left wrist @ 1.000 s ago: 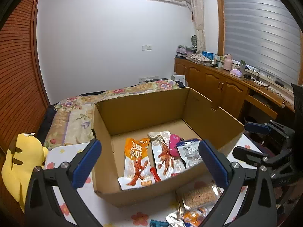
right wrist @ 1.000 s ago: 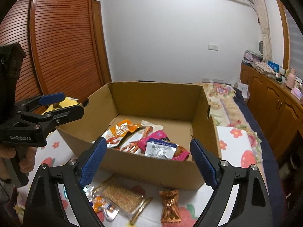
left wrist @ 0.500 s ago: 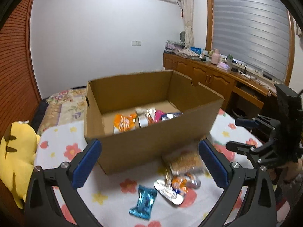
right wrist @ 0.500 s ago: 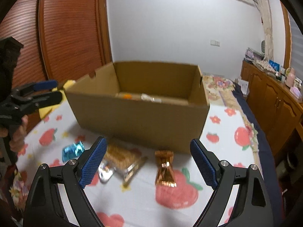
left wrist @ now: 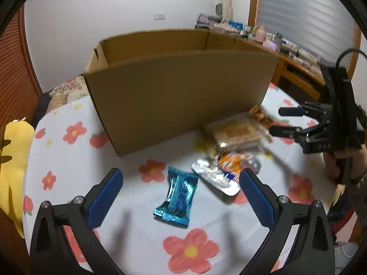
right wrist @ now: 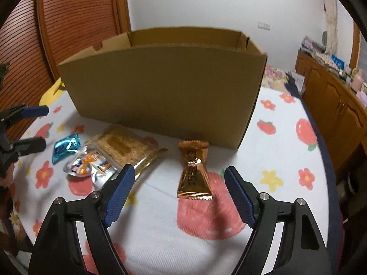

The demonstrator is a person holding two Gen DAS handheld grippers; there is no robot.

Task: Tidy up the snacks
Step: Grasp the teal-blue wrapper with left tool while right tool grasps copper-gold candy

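Observation:
A cardboard box [left wrist: 179, 96] stands on the flowered cloth; it also shows in the right wrist view [right wrist: 165, 91]. Its inside is hidden. In front of it lie a blue packet [left wrist: 177, 197], a silver-orange pouch [left wrist: 226, 171], a clear pack of brown biscuits [left wrist: 236, 133] and a gold packet [right wrist: 193, 171]. My left gripper [left wrist: 179, 199] is open and empty, low over the blue packet. My right gripper [right wrist: 179, 188] is open and empty, straddling the near end of the gold packet. The blue packet [right wrist: 66, 146], pouch [right wrist: 89, 165] and biscuits [right wrist: 123, 146] lie to its left.
A yellow plush toy [left wrist: 13, 160] lies at the cloth's left edge. A wooden cabinet [right wrist: 332, 96] with small items runs along the right wall. A slatted wooden wardrobe [right wrist: 75, 23] stands behind the box. The cloth's edge drops off on the right.
Both grippers have dropped from above the box down to the cloth in front of it. The snacks inside the box have gone out of sight. Both stay open.

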